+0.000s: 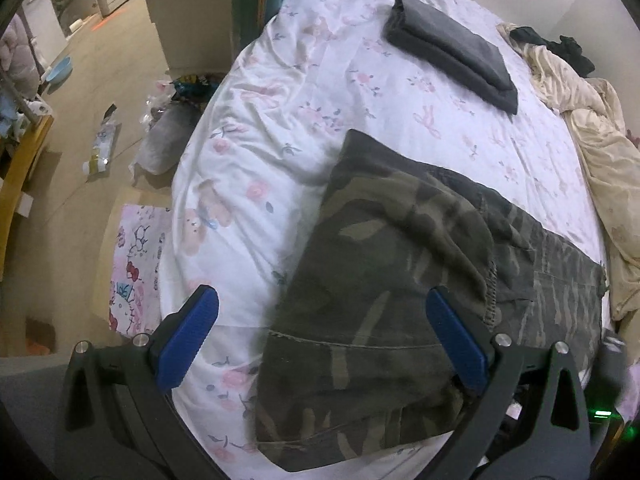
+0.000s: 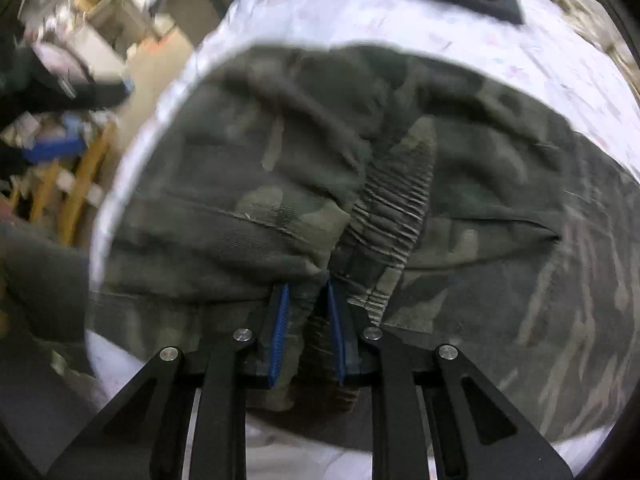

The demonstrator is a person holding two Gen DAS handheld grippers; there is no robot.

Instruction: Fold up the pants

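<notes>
Camouflage pants (image 1: 384, 320) lie partly folded on a bed with a white floral sheet (image 1: 280, 128), one layer turned over another, stitched seam showing. At far left the floor (image 1: 100, 92) is littered with bags and packets. Behind the pants sits a folded dark grey garment (image 1: 452, 64); at the right edge, a crumpled cream blanket (image 1: 600, 160). The left hand-held gripper (image 1: 320, 332) hangs above the pants, blue pads spread wide, holding nothing. The right hand-held gripper (image 2: 306, 312) pinches a bunch of the pants' fabric between nearly closed pads.
</notes>
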